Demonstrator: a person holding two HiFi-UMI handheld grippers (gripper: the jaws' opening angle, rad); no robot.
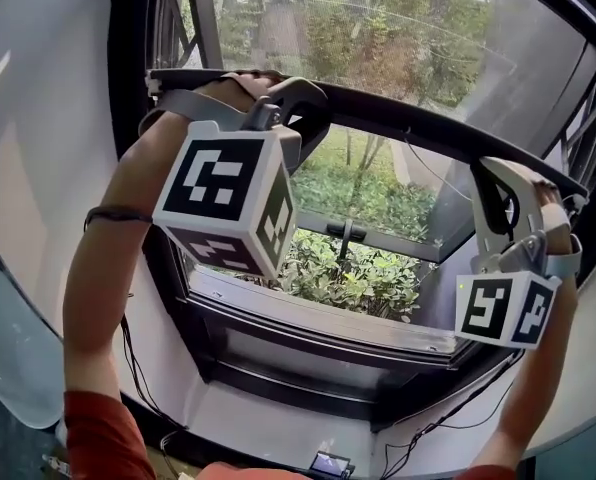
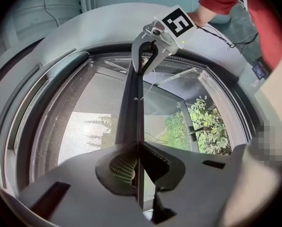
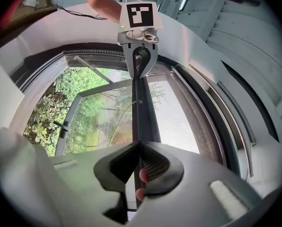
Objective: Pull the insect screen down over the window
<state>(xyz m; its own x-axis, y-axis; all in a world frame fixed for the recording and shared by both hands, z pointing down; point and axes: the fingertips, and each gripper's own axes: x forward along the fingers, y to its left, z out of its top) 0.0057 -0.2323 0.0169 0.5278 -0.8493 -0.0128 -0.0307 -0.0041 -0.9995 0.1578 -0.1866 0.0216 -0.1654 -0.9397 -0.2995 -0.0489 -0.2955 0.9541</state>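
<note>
The insect screen's dark bottom bar point(image 1: 398, 118) runs across the window about a third of the way down, with grey mesh point(image 1: 378, 28) above it. My left gripper point(image 1: 298, 98) is shut on the bar's left end; in the left gripper view the jaws point(image 2: 137, 148) meet on the bar point(image 2: 131, 103). My right gripper point(image 1: 498, 183) is shut on the bar's right end, and the right gripper view shows its jaws point(image 3: 139, 148) pinching the bar point(image 3: 142, 108). Each gripper view shows the other gripper at the bar's far end point(image 2: 148, 56) point(image 3: 140, 56).
Below the bar the window stands uncovered, with an outward-opened sash and its handle point(image 1: 348, 233) and green bushes point(image 1: 348, 278) outside. The dark frame and sill point(image 1: 308, 318) lie underneath. Cables and a small device point(image 1: 330, 463) are on the floor near the wall.
</note>
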